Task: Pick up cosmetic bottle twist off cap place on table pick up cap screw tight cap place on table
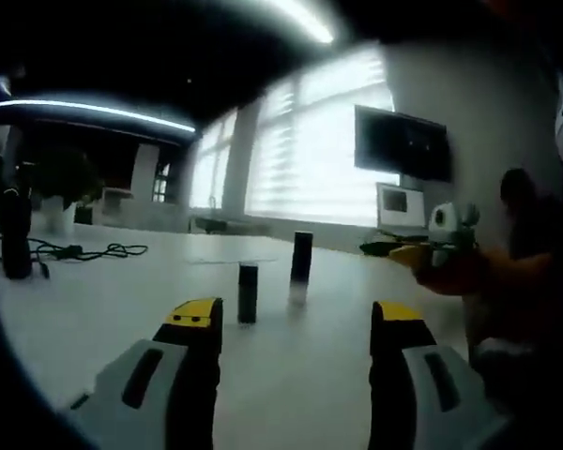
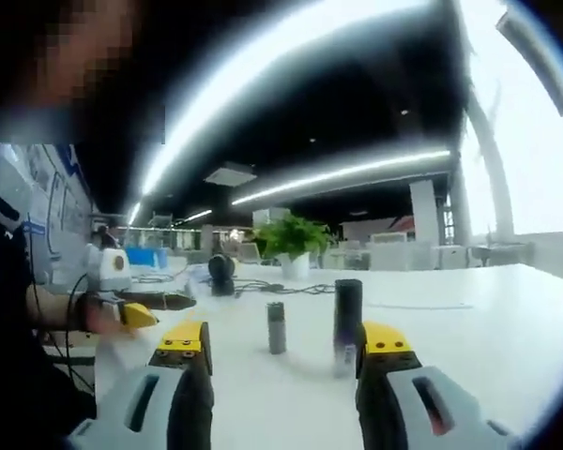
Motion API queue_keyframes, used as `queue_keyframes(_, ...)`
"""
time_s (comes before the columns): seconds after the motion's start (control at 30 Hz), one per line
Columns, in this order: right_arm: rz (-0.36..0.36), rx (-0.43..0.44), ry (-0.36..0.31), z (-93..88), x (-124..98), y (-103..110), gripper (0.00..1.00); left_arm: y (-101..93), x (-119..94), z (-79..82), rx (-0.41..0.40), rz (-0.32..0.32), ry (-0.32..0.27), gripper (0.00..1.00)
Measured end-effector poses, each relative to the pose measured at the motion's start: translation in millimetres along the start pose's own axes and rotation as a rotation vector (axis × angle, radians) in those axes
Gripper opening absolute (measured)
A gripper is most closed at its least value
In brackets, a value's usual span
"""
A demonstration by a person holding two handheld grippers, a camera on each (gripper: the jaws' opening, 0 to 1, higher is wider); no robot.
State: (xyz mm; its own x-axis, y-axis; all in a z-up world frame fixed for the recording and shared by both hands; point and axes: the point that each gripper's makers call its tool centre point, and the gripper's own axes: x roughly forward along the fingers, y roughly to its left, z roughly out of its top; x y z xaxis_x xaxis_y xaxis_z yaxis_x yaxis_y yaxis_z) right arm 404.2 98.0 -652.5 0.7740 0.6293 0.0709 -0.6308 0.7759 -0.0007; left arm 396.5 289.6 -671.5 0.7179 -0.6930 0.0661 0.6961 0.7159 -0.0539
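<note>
White table [image 1: 94, 291] beneath me, bright blinded windows [image 1: 310, 150] at twelve o'clock, wall screen [image 1: 402, 142] at one, ceiling light strips [image 2: 338, 173], potted plant [image 2: 291, 239].

The left gripper [image 1: 296, 323] is showing 2 black jaws capped with yellow tips, each rising from a pale grey housing with a dark oblong slot. The right gripper [image 2: 281, 345] is showing the same 2 yellow-tipped black jaws on slotted grey housings.
</note>
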Motion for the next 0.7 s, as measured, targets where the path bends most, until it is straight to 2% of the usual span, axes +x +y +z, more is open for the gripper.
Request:
queue_keyframes(0.07,0.002,0.002,-0.005,-0.4,-6,1,0.56,3.4,-5,0.6,0.025,0.021,0.002,0.54)
queue_keyframes(0.17,0.009,0.008,-0.012,-3.2,-12,5,0.61,3.5,-9,5.9,-0.006,0.026,-0.027,0.55)
queue_keyframes(0.3,0.025,-0.005,-0.007,-12.3,-15,10,0.68,-0.9,-10,2.6,0.014,0.029,-0.03,0.56)
queue_keyframes(0.4,0.031,0.019,-0.019,-15.5,-16,8,0.71,-2.8,-10,-1.5,0.005,0.023,-0.029,0.57)
queue_keyframes(0.43,0.035,0.031,-0.018,-16.3,-16,8,0.72,-1.5,-11,-4.0,0.02,0.032,-0.016,0.57)
queue_keyframes(0.5,0.039,0.05,-0.026,-18.3,-16,10,0.75,1.8,-11,-1.5,0.05,0.044,-0.028,0.58)
queue_keyframes(0.57,0.041,0.038,-0.024,-22.1,-19,14,0.75,3.9,-12,-2.6,0.044,0.054,-0.027,0.58)
queue_keyframes(0.6,0.025,-0.002,-0.025,-22.2,-20,12,0.75,3.6,-12,-3.3,0.036,0.053,-0.025,0.58)
queue_keyframes(0.7,0.018,0.0,-0.027,-23.8,-21,11,0.72,0.7,-14,1.2,0.032,0.054,-0.048,0.56)
